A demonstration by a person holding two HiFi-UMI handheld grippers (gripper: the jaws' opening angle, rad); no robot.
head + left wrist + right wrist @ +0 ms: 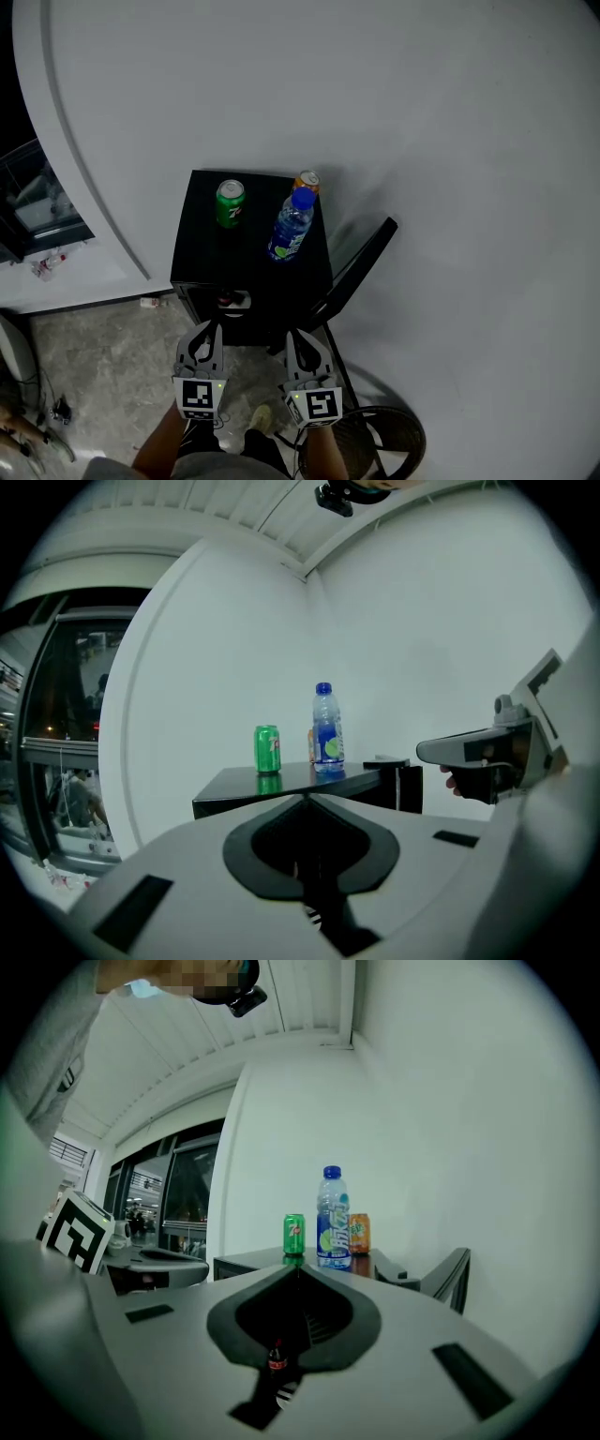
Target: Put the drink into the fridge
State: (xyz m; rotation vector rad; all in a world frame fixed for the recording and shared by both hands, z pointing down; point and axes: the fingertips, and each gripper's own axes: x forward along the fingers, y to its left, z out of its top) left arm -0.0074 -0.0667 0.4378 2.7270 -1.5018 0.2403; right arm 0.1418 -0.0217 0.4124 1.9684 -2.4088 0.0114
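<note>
A black mini fridge (211,262) stands against the white wall, its door (361,267) swung open at the right. On its top stand a green can (230,202) (267,749) (294,1234), a blue-capped drink bottle (292,225) (326,728) (333,1218) and an orange can (307,182) (359,1233). My left gripper (210,327) (305,797) and right gripper (293,334) (298,1267) hover side by side in front of the fridge, short of it. Both are shut and empty, aimed towards the drinks. A small red-labelled dark bottle (277,1358) shows through the hollow in the right jaws.
A round dark stool (384,441) sits at the lower right beside the person's legs. A small bottle (150,302) lies on the floor left of the fridge. A dark glazed window (37,202) is at the far left.
</note>
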